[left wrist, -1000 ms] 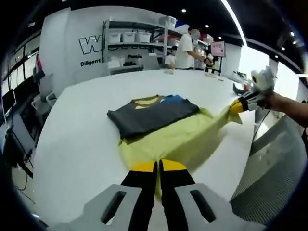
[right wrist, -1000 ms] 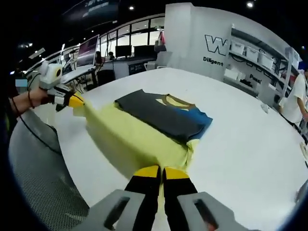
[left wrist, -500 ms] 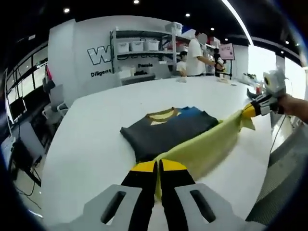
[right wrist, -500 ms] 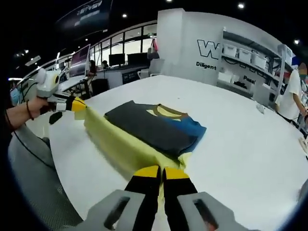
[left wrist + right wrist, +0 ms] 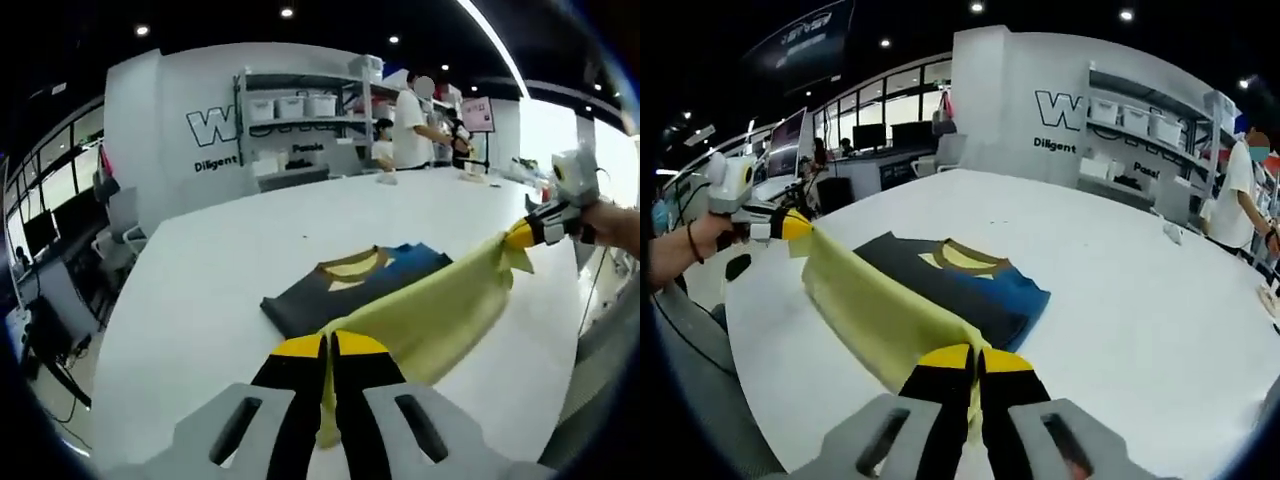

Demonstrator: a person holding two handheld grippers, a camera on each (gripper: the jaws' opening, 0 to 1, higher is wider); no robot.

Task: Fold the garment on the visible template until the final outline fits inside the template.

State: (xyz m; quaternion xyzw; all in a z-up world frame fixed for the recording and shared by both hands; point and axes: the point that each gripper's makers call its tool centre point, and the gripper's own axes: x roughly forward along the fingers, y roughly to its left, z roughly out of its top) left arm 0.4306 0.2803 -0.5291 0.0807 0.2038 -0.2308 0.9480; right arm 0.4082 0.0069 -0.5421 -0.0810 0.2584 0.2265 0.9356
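Observation:
A yellow-green garment part hangs stretched in the air between both grippers. My left gripper is shut on one corner of it; my right gripper is shut on the other corner. The rest of the garment lies folded on the white table: dark grey with a yellow collar and a blue patch. In the left gripper view the right gripper comes in at the right, held by a hand. In the right gripper view the left gripper shows at the left. No template outline can be made out.
The table's near edge runs below the grippers. Shelves with white bins stand against the far wall. People stand at the table's far side. Desks with monitors are at the back left.
Both grippers have risen, lifting the yellow-green part off the table. It now stands as a raised taut band near the dark folded part instead of lying spread flat.

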